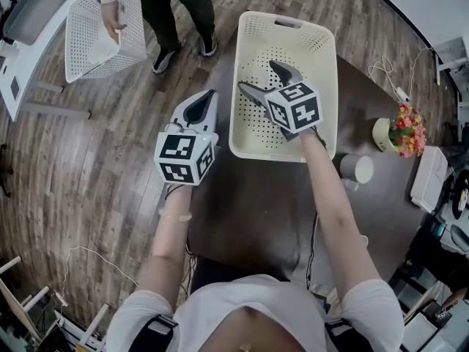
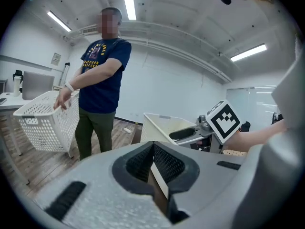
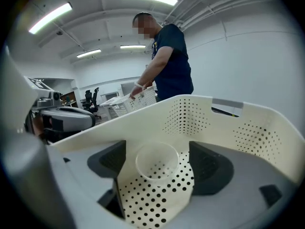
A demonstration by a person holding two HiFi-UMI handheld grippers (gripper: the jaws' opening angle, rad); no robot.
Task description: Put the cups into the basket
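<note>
At the far left, off the counter (image 1: 256, 204), a second person (image 2: 100, 80) stands on the wood floor holding a white mesh basket (image 1: 88, 42). Not part of the job as far as I can judge.

Left gripper (image 1: 199, 110): hangs over the counter's left edge, just left of the cream basket (image 1: 249, 134), apart from it. Its fingers (image 2: 167, 163) are pressed together with nothing between them. Idle.

Cream basket: sits at the counter's far side, open top, perforated floor.

Right gripper (image 1: 256, 75): reaches down inside the basket, tilted toward the floor. Fingers spread wide. A clear cup (image 3: 157, 162) stands between them, low against the dotted floor, mouth turned toward the camera. A gap shows on each side of it, so the pads do not press on it. I read it as let go rather than held.

Right of the basket: a white cup (image 1: 357, 169) on the counter, near the basket's corner but outside it. Further right, a pot of flowers (image 1: 401, 130).

Progress, as a judgement: one cup is in the basket, the delivery all but complete. The white cup is still out. No other loose cups visible. The remaining work looks like clearing the right gripper from the basket and collecting that cup.
</note>
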